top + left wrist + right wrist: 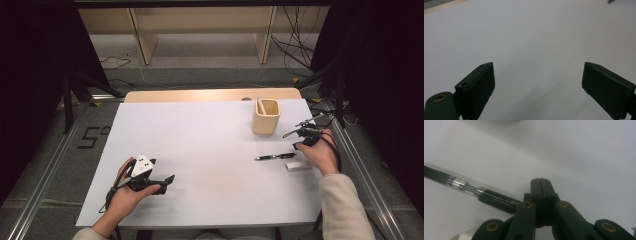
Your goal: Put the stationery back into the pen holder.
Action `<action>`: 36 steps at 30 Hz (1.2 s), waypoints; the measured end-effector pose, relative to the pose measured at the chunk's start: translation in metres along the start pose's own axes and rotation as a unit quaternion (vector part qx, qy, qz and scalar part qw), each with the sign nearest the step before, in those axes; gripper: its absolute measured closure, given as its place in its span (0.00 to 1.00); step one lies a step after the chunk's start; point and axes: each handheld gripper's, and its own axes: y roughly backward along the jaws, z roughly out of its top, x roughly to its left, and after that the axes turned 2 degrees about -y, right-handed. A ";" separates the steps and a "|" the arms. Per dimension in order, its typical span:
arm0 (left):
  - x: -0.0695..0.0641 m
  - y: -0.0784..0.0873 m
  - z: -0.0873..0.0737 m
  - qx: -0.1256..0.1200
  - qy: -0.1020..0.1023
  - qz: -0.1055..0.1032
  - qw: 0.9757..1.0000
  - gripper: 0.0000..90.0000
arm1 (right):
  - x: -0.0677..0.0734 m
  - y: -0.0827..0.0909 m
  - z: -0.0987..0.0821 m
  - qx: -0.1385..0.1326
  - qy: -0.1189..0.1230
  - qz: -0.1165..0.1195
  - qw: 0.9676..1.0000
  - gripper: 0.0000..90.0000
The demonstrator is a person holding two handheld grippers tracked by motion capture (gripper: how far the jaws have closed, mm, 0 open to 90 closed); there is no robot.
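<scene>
A black pen (274, 157) with a clear middle section lies on the white table (200, 150), right of centre. My right gripper (299, 145) is held just past the pen's right end, pointing down at the table. In the right gripper view its jaws (541, 183) are pressed together with nothing between them, and the pen (474, 190) lies just to their left, apart from them. My left gripper (167, 179) rests low over the table's front left in the person's hand. Its jaws (537, 85) stand wide apart over bare white surface.
A tan square cup (265, 117) holding a white stick stands at the back right of the table. A small white eraser-like block (295, 165) lies just in front of the pen, by the right hand. Cables lie on the floor beyond the table's right edge.
</scene>
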 end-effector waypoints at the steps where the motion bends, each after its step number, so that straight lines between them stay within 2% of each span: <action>1: 0.000 0.000 0.000 0.000 0.000 0.000 1.000 0.12 | 0.000 -0.001 0.000 0.001 -0.002 -0.001 1.000 1.00; 36: 0.000 0.001 0.000 -0.002 0.000 -0.001 1.000 0.13 | 0.006 -0.006 -0.003 0.048 0.017 0.000 0.999 1.00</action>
